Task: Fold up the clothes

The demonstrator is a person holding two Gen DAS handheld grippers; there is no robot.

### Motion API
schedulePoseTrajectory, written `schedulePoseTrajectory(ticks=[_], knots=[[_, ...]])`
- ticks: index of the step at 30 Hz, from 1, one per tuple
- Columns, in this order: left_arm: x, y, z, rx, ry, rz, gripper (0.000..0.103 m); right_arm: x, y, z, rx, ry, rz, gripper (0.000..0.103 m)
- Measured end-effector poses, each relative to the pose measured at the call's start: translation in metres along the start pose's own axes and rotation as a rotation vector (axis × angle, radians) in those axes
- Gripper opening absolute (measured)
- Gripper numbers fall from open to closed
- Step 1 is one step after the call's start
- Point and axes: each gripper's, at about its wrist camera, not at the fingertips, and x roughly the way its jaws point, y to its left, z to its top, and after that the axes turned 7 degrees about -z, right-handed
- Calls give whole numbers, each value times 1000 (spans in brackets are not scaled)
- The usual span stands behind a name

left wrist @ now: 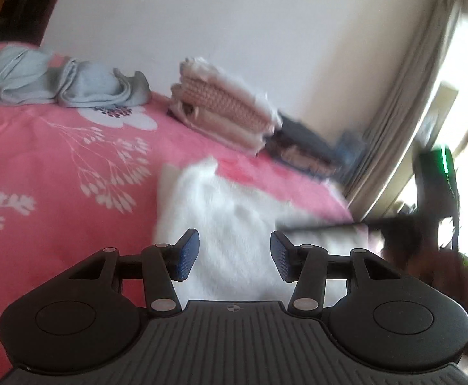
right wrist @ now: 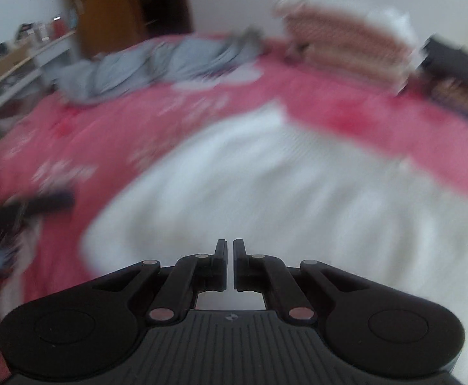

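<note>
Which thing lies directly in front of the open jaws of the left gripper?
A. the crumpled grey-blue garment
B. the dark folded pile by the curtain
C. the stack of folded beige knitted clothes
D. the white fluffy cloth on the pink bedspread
D: the left gripper points at the white fluffy cloth, the other clothes lie farther back.

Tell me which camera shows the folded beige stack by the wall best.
The left wrist view: the folded beige stack is fairly sharp there, its knit layers distinct. The right wrist view shows the same stack smeared by motion blur.

Pink floral bed (left wrist: 41,166) carries white garment (left wrist: 234,224), folded stack (left wrist: 221,109).
</note>
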Motion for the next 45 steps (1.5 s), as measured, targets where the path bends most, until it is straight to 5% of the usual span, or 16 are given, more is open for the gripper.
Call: schedulePoseTrajectory(ticks=[6, 11, 16, 21, 26, 32, 36, 38, 40, 45], knots=[[16, 13, -16, -44, 61, 77, 42, 69, 0, 64, 65, -18, 59, 2], [21, 21, -24, -60, 92, 115, 42, 153, 12, 75, 117, 30, 82, 1], [18, 19, -27, -66, 94, 115, 42, 126, 8, 84, 178, -27, 112, 2], [22, 16, -27, -42, 103, 127, 42, 160, 5, 70, 230, 12, 116, 0], [19, 16, -29, -24, 111, 119, 42, 144, -16, 69, 352, 5, 153, 0], [19, 16, -31, 3, 115, 118, 42, 18, -41, 22, 237, -112, 36, 0], [21, 17, -28, -3, 130, 123, 42, -35, -60, -34, 168, -107, -277, 0], [23, 17, -28, -3, 135, 126, 42, -25, -80, -71, 151, -3, -470, 0], [24, 16, -28, 10, 143, 133, 42, -14, -104, -108, 192, -3, -477, 0], [21, 13, -25, 19, 151, 138, 42, -46, -110, -97, 262, -74, -446, 1]])
